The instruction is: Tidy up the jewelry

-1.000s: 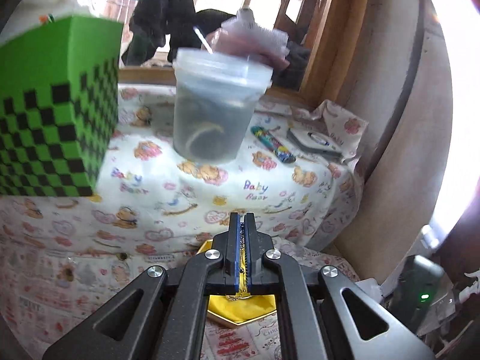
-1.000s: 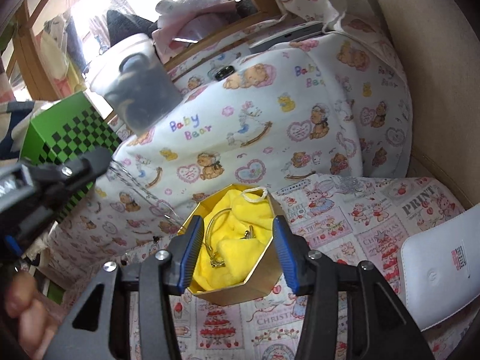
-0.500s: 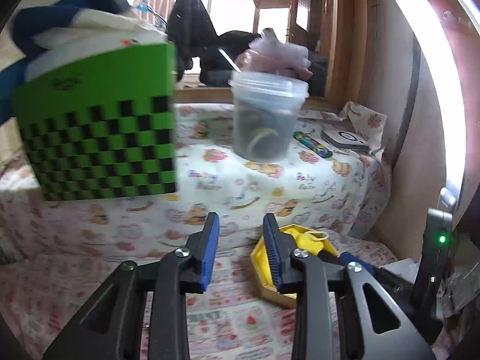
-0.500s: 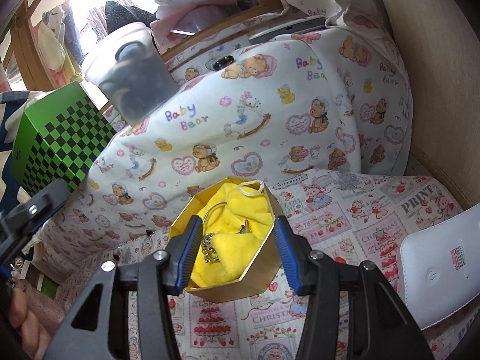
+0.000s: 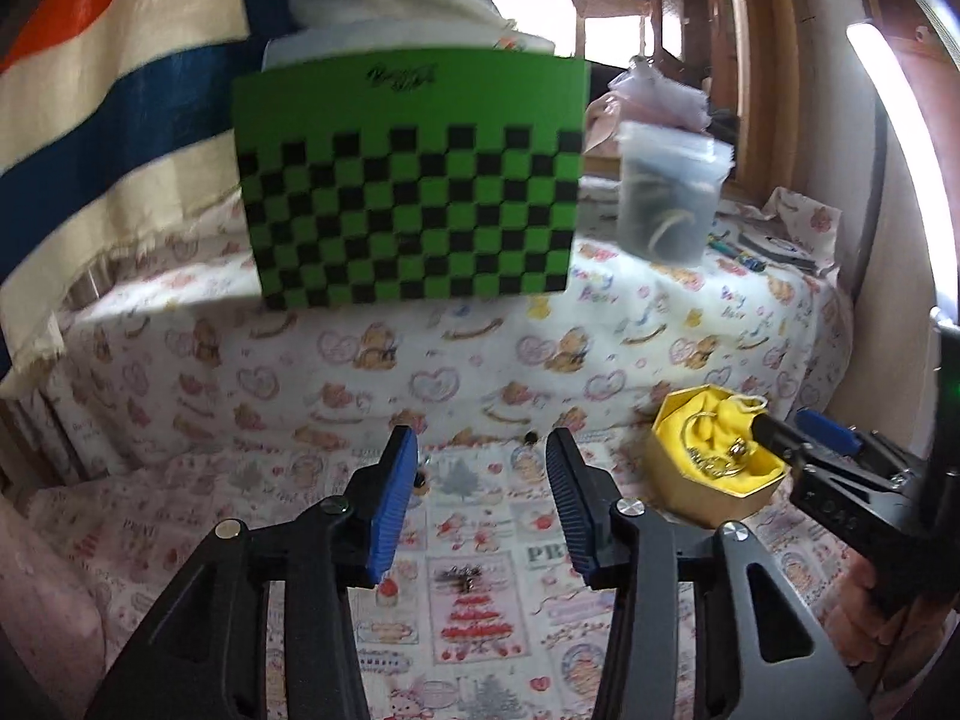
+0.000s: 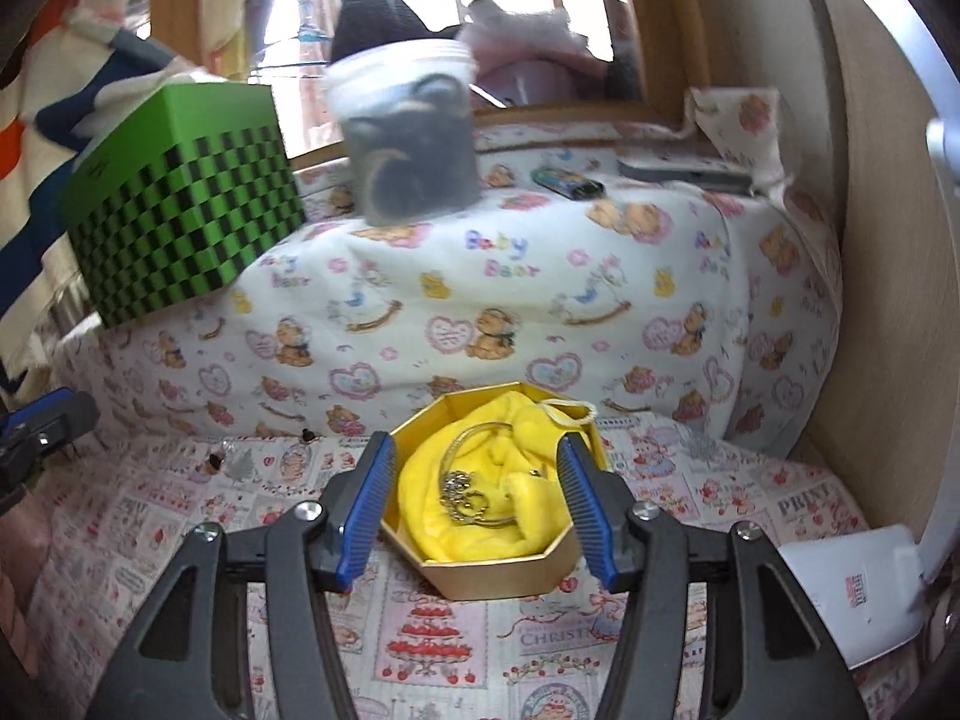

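Observation:
A gold octagonal box (image 6: pixel 492 573) lined with yellow cloth holds a silver chain and ring pieces (image 6: pixel 465 495). My right gripper (image 6: pixel 477 507) is open, its jaws standing either side of the box just above its near rim. In the left wrist view the box (image 5: pixel 708 492) sits at the right with the right gripper's tip over it. My left gripper (image 5: pixel 480 498) is open and empty, left of the box. A small dark jewelry piece (image 5: pixel 459 577) lies on the printed cloth below its jaws. Two small dark studs (image 6: pixel 211 463) lie on the cloth at the left.
A green checkered box (image 5: pixel 408 180) and a clear plastic tub (image 5: pixel 669 195) with dark contents stand on the raised Baby Bear cloth ledge behind. A white card (image 6: pixel 852 588) lies at the right by a beige wall. A striped blanket (image 5: pixel 90 120) hangs at the left.
My left gripper let a chain go into the box, opened and swung left away from it. The right gripper stayed open over the box.

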{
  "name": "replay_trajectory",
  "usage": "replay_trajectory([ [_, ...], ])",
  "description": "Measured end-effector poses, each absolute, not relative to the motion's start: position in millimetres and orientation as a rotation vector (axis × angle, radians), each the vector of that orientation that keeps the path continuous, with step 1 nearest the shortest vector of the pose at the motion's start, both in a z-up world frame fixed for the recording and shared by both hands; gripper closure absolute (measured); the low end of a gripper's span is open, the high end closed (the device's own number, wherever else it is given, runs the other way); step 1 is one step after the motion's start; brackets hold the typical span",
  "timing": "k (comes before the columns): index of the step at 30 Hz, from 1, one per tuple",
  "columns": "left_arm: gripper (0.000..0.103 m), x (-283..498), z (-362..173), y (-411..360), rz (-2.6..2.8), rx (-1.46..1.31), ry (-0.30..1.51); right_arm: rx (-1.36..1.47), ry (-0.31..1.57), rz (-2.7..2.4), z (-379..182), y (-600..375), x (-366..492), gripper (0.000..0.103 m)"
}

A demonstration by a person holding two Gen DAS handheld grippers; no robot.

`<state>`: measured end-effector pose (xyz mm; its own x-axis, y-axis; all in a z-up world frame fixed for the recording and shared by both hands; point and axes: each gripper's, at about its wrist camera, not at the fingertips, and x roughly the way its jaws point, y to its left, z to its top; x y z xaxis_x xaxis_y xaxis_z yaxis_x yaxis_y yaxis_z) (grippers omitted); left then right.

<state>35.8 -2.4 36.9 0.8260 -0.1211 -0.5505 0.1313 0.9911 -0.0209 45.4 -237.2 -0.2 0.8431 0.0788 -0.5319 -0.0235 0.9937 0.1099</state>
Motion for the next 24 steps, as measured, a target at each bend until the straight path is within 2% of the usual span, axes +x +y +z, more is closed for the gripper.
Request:
replay_trajectory([
  [7,0.056,55.9,-6.1,13.6,-0.145,-0.01,0.713,0.045,0.573,0.071,-4.9,-223.6,44.4,0.047],
  [13,0.057,66.5,-13.9,43.7,-0.216,-0.209,0.815,0.045,0.58,0.069,-6.6,-222.8,45.3,0.041],
  [14,0.058,68.1,-15.5,44.8,-0.212,-0.207,0.822,0.053,0.583,0.071,-6.6,-223.5,45.5,0.041],
  [17,0.076,73.1,-22.4,39.5,-0.211,-0.154,0.843,0.08,0.582,0.053,-6.8,-225.4,45.4,0.036],
  [24,0.076,83.2,-43.1,28.6,-0.285,-0.165,0.916,0.085,0.585,0.038,-6.3,-227.0,46.1,0.035],
])
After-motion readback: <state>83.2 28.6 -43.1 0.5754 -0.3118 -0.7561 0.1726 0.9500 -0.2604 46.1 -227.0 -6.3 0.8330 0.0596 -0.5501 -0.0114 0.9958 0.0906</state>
